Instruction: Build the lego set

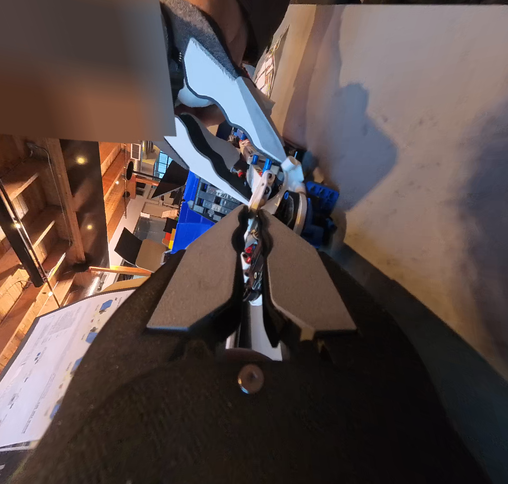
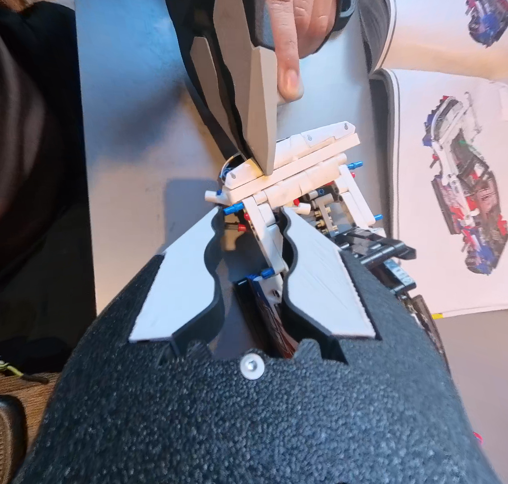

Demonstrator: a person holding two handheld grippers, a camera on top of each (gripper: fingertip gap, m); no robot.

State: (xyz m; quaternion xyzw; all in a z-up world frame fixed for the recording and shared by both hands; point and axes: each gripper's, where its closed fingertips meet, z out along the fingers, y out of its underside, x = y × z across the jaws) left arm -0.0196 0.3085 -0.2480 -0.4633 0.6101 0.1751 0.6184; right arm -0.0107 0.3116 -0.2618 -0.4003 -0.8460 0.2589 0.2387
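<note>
The lego model (image 2: 302,163) is a white, grey and black build with blue and red pins, held above the table. My left gripper (image 1: 251,214) has grey fingers and is shut on a thin white panel of the model. In the right wrist view it (image 2: 255,166) comes down from the top onto the model's white top edge. My right gripper (image 2: 251,210) has white fingers and is partly open. Its jaws straddle a white beam (image 2: 270,237) on the model's underside. In the left wrist view the right gripper (image 1: 266,181) reaches in from the upper left.
An open instruction booklet (image 2: 453,182) lies on the pale table (image 2: 123,113) to the right. A person's hand (image 2: 288,45) rests on the left gripper. A blue bin (image 1: 189,223) of parts and a printed sheet (image 1: 41,374) show in the left wrist view. Left and right tips are no more than a few centimetres apart.
</note>
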